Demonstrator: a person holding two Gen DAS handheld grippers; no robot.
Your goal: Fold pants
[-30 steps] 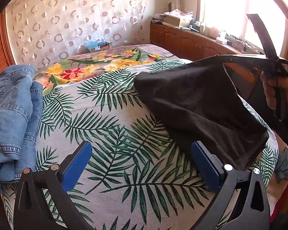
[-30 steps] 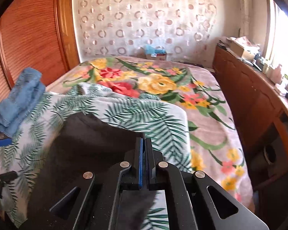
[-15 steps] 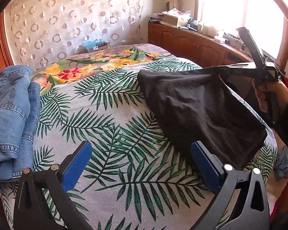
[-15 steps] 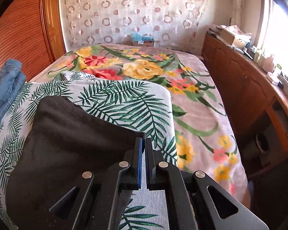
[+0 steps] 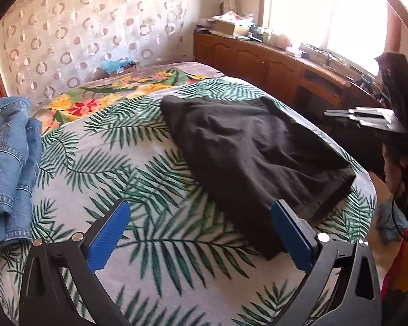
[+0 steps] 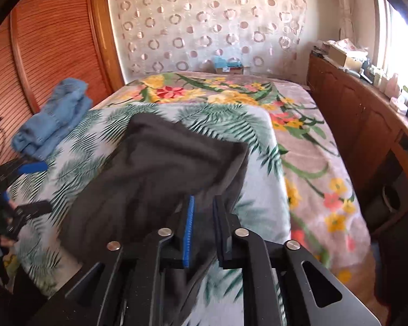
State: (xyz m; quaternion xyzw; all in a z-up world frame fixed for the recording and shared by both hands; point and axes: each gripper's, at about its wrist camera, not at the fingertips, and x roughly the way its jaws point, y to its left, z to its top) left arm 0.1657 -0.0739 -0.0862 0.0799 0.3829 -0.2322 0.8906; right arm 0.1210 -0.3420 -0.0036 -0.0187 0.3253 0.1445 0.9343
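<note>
A: Two grippers up. My right gripper (image 6: pixel 204 206) has just been opening, black pants (image 5: pixel 255 152) lying loose below its jaws.
B: Left gripper (image 5: pixel 197 217) gapes wide, empty, above the palm-leaf blanket (image 5: pixel 127 163); pants flat on it.

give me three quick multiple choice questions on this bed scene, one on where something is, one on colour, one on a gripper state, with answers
1. Where does the denim pile lie relative to the dark pants in the left wrist view?
A. to their left
B. on top of them
C. to their right

2. What colour are the pants being folded?
A. red
B. dark grey-black
C. white

3. How is the left gripper?
A. shut on the pants
B. shut on denim
C. open, holding nothing

Answers:
1 A, the denim sits at the left edge of the leaf-print blanket.
2 B, the cloth is dark throughout.
3 C, its blue pads stand wide apart over the blanket.
</note>
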